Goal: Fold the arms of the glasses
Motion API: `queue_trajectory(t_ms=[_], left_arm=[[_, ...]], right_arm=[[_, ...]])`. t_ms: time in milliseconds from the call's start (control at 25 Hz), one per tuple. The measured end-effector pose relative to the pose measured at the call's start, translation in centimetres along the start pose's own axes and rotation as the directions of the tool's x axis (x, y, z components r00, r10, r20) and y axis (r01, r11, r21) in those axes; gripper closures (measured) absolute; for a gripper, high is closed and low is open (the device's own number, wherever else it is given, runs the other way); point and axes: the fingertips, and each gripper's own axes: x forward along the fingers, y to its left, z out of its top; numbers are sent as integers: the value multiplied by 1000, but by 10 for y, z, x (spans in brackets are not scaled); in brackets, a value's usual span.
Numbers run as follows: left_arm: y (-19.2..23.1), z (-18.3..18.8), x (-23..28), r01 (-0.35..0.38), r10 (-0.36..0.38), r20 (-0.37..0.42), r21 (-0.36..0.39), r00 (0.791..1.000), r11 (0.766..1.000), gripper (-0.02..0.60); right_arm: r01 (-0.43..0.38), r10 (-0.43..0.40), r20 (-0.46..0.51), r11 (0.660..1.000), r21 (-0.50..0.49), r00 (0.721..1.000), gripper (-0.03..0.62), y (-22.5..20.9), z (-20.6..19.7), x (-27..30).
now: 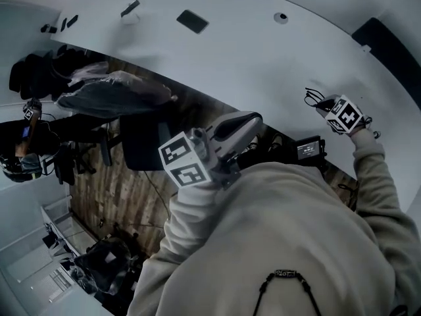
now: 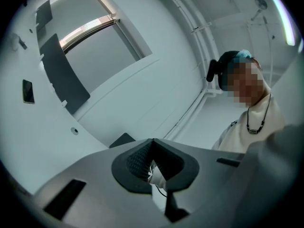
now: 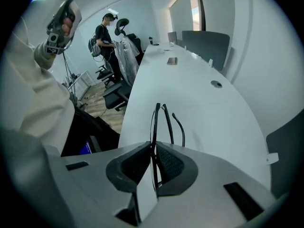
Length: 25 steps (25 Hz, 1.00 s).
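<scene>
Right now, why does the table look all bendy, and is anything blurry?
Head view: the wide lens curves the white table. Left gripper view: dark round corners, everything bowed. Right gripper view: glasses sharp, window glaring bright.

Long white curved table [image 1: 263, 64], dark flat phone [image 1: 192, 21] and round grey grommet [image 1: 281, 18] on it. Black office chair [image 1: 141, 142] on brown plank floor [image 1: 112, 189]. Another person [image 3: 103, 37] stands beyond.

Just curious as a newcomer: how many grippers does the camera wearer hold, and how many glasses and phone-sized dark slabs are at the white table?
Grippers: 2, left gripper, right gripper
Pairs of glasses: 1
Phone-sized dark slab: 1
Total: 4
</scene>
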Motion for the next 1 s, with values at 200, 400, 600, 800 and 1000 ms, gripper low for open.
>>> queue_trajectory(t_ms=[200,400,600,800,1000], left_arm=[[8,3,-21,-45,45,40,-4,998,999,577],[20,1,-36,-80,80,57,-7,995,997,577],[24,4,-50,-109,110,69,-19,992,994,575],[26,2,-53,-116,118,76,-28,990,993,576],[24,4,-51,-115,117,79,-32,990,993,575]], right_arm=[[2,-5,-67,999,-47,998,544,-5,-5,41],[-28,17,-144,997,-79,989,543,-6,-21,79],[-52,33,-186,994,-101,982,543,-3,-26,93],[-86,69,-212,993,-75,975,543,-2,-32,103],[-102,86,-213,993,-67,973,543,-4,-30,100]])
